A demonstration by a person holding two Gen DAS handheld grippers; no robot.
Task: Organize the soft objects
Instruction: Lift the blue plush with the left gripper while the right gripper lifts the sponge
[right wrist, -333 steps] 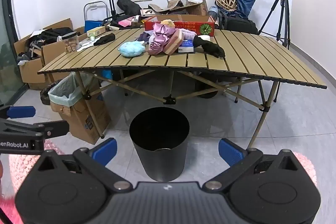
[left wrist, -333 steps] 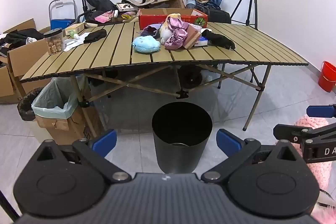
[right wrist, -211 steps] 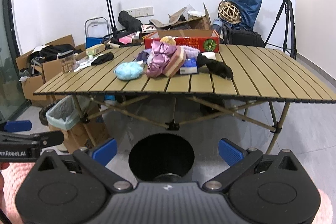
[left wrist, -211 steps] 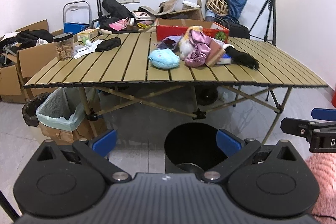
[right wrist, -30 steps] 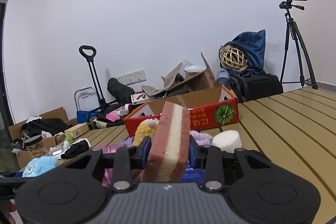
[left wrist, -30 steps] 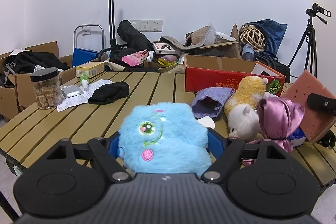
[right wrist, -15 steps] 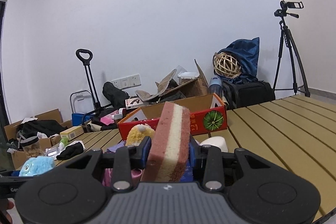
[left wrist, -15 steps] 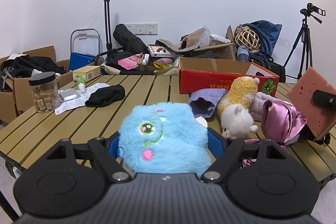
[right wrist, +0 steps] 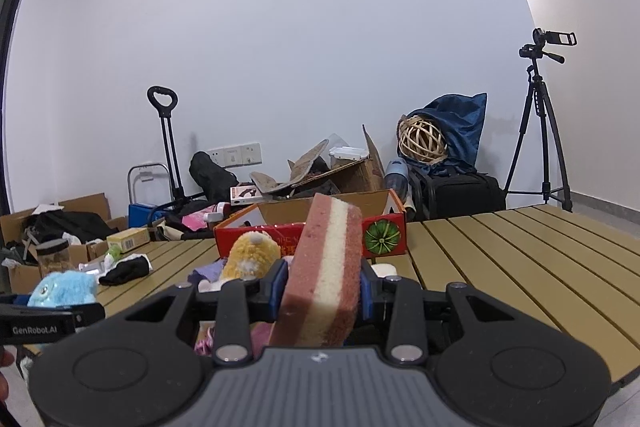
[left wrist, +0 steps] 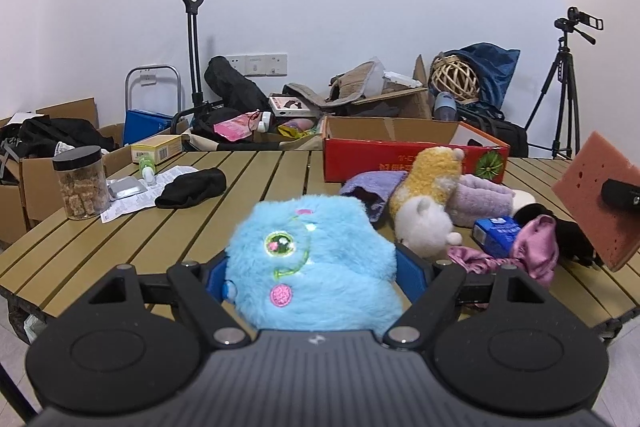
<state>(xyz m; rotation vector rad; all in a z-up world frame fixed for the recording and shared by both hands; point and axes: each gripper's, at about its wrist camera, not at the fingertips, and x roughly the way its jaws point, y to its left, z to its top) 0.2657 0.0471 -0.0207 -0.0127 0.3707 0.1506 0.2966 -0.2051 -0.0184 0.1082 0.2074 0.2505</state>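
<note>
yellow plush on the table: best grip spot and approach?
Take the yellow plush toy across its yellow body, above the white head, coming from above. It lies tilted among the purple cloth and lilac slipper; the body is its narrowest exposed part. Both tongs are full now.

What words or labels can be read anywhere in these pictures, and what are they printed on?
"GenRobot.AI": white lettering on the side of the left gripper, seen from the right wrist view.
Red box: yellow characters on its front, too blurred to read.
Blue pack: a white mark, too small to read.
Paper sheet and yellow box: print too small to read.
</note>
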